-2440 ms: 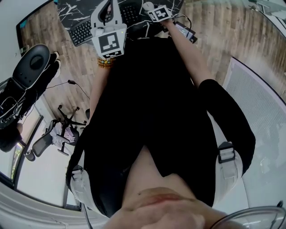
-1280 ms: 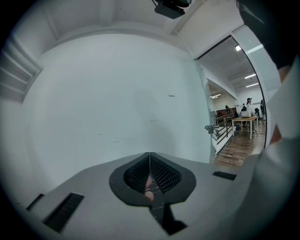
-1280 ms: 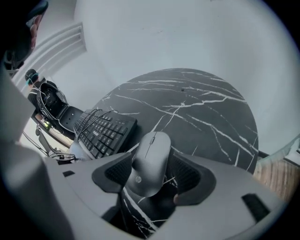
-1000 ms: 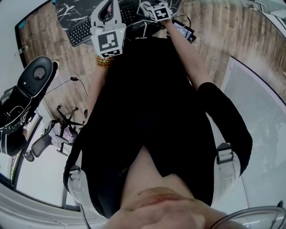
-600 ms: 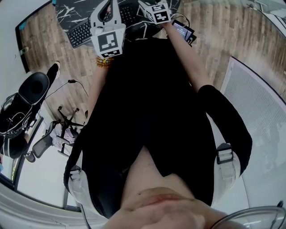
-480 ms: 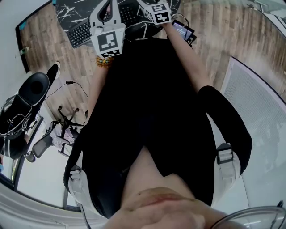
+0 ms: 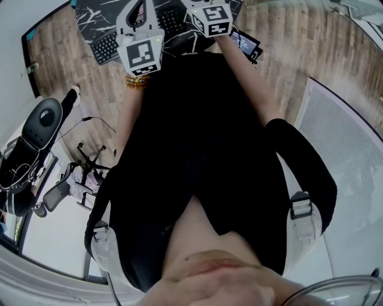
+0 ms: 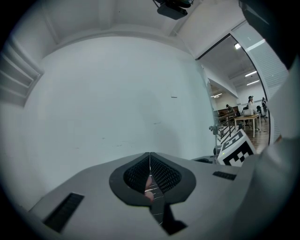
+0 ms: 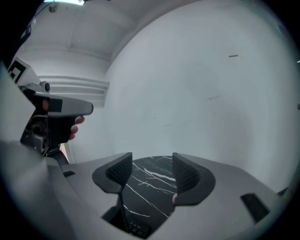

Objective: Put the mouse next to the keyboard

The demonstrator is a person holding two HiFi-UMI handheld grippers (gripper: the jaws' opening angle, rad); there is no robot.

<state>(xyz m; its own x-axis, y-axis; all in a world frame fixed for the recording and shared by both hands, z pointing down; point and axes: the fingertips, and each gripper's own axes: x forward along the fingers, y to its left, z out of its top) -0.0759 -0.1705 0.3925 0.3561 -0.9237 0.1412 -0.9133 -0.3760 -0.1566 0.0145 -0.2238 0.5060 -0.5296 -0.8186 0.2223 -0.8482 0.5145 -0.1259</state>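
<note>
Up at 12 o'clock over the black marble desk (image 7: 90,12), right gripper (image 9: 151,171) is released with only desk between its jaws, left gripper (image 8: 150,172) is clenched empty, and the mouse is out of view, so find it first and square up before closing; keyboard (image 7: 108,43) at 11.

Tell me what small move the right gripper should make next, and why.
Probably tilt the right gripper down toward the desk to find the mouse. Its jaws stand apart with nothing between them, and its view shows mostly wall, black marble and a few keys of the keyboard, no mouse. The left gripper is shut and empty.
</note>
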